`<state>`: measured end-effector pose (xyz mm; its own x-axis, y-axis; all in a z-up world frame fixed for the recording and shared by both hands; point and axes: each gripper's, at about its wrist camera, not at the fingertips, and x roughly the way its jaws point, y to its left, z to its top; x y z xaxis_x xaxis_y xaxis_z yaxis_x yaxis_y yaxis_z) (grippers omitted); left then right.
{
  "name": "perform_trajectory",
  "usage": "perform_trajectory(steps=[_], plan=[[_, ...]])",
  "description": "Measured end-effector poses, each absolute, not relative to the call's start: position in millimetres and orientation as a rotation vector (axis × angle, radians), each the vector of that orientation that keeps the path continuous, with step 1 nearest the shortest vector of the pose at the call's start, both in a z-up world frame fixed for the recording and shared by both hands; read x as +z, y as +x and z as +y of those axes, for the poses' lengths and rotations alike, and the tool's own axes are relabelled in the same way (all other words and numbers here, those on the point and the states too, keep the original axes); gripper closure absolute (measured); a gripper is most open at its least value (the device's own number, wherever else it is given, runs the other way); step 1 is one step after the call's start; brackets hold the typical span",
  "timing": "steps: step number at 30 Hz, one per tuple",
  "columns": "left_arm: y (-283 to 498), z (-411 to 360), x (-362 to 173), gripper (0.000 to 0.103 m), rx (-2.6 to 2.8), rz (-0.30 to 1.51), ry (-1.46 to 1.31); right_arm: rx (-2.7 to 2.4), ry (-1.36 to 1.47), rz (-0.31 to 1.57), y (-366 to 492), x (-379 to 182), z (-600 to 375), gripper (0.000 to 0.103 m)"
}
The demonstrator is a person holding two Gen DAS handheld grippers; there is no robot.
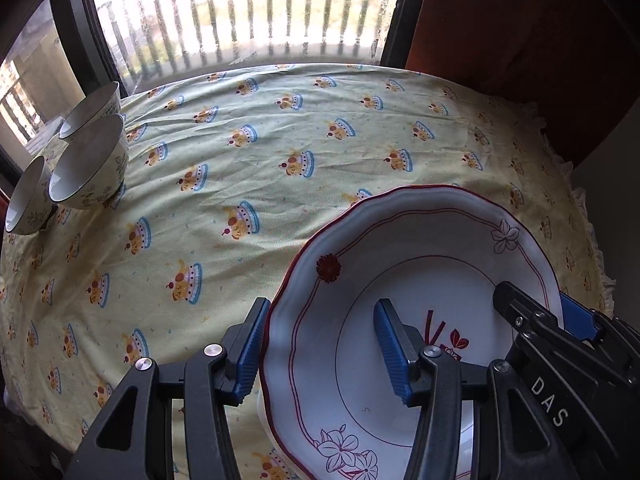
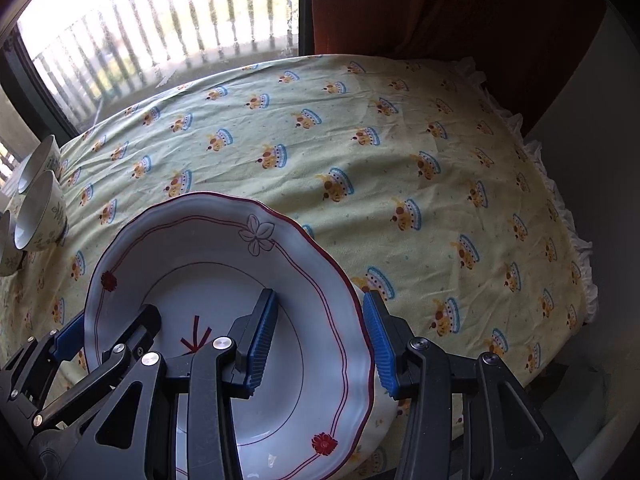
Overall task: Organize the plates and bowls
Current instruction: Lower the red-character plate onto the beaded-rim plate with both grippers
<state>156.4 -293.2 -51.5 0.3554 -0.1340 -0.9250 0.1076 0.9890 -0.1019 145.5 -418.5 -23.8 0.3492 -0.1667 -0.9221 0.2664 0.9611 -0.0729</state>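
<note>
A white scalloped plate point(image 1: 420, 240) with a red edge line and flower prints hangs over the right part of the table, carried by both grippers. My left gripper point(image 1: 322, 320) is shut on its left rim, one blue pad outside and one inside. On the opposite rim, my right gripper point(image 2: 320, 300) is shut the same way. A pale second rim shows just under the plate. Three cream floral bowls point(image 1: 92, 164) stand together at the table's far left edge, also in the right wrist view as bowls point(image 2: 40, 212).
A yellow printed tablecloth point(image 1: 280, 140) with a frilled right edge covers the table. Behind it is a bright window point(image 1: 248, 12) with railings and a dark red curtain point(image 1: 500, 20). The cloth between bowls and plate carries nothing.
</note>
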Motion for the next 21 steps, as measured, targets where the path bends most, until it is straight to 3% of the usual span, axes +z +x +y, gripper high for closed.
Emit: perform_trajectory(steps=[21], plan=[[138, -320, -81, 0.05, -0.019, 1.231, -0.119, -0.154, -0.021, 1.253, 150, -57, -451, 0.054]])
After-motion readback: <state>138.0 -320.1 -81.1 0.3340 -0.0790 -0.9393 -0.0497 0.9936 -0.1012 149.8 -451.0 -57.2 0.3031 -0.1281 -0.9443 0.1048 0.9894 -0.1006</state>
